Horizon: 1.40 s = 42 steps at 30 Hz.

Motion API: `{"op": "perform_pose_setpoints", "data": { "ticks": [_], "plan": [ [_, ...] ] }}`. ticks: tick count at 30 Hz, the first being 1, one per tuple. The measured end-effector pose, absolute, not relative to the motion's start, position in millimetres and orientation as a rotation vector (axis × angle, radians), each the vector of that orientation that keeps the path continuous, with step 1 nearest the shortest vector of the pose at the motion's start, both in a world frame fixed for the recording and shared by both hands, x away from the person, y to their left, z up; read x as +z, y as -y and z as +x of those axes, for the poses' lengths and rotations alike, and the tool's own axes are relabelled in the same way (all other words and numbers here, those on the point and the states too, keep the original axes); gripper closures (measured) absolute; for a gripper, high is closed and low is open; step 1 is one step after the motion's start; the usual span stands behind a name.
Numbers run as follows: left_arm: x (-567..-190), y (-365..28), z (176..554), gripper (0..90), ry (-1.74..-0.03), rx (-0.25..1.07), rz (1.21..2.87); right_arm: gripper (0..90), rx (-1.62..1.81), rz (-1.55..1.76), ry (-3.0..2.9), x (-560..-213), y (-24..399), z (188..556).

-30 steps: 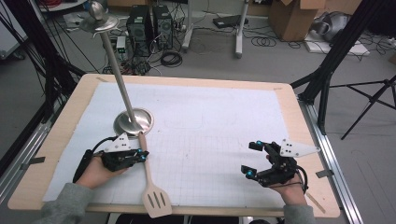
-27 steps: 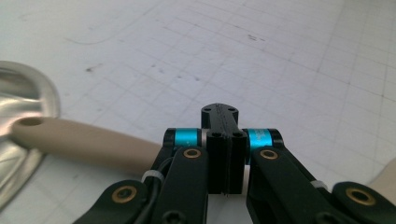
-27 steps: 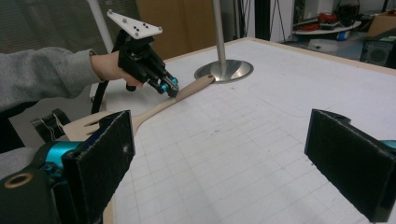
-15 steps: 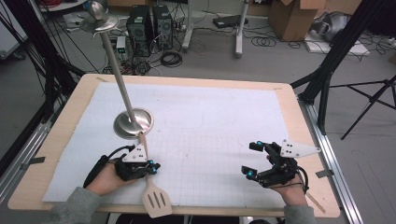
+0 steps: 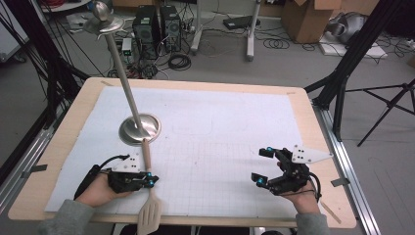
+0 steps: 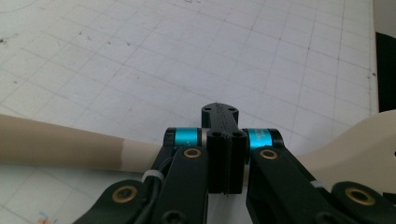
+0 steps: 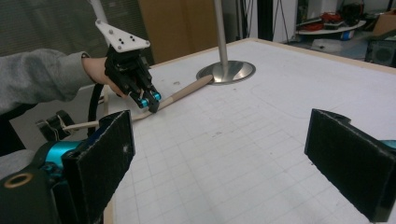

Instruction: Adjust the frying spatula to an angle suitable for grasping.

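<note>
A wooden slotted spatula lies on the white grid mat, its handle end touching the round base of a metal stand and its blade hanging over the near table edge. My left gripper is shut, its jaws pressed together, with the tips down on the spatula's handle. In the right gripper view the left gripper points down onto that handle. My right gripper rests at the near right, open, with nothing between its pads.
The stand's thin pole leans up and to the left from its base to a small metal dish at the top. The mat covers most of the wooden table. Boxes, cables and tripod legs stand on the floor beyond.
My left hand has come toward the near edge and right, onto the spatula's handle. The spatula's blade has swung slightly left. The right gripper has stayed still.
</note>
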<state>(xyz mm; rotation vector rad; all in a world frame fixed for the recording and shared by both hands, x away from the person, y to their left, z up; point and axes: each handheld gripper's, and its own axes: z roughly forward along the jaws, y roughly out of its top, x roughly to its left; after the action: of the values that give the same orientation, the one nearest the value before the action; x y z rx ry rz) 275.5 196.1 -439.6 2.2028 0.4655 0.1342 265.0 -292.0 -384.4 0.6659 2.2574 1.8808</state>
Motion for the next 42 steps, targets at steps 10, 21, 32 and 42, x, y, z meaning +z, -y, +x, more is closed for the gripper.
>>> {"op": "perform_pose_setpoints", "data": {
  "ticks": [10,21,32,42],
  "plan": [
    [-440,-217,270,89.9,-0.459,0.103,2.202,7.6,1.894,0.661,-2.266,-385,288,270],
    [-427,-243,279,89.8,-0.614,0.283,2.138,7.6,1.879,0.660,-2.274,-385,286,270],
    [-444,-270,305,89.7,-0.770,0.355,2.151,7.6,1.860,0.673,-2.287,-386,288,266],
    [-439,-250,317,89.7,-0.748,0.363,2.171,7.6,1.840,0.711,-2.272,-387,293,261]
  ]
}}
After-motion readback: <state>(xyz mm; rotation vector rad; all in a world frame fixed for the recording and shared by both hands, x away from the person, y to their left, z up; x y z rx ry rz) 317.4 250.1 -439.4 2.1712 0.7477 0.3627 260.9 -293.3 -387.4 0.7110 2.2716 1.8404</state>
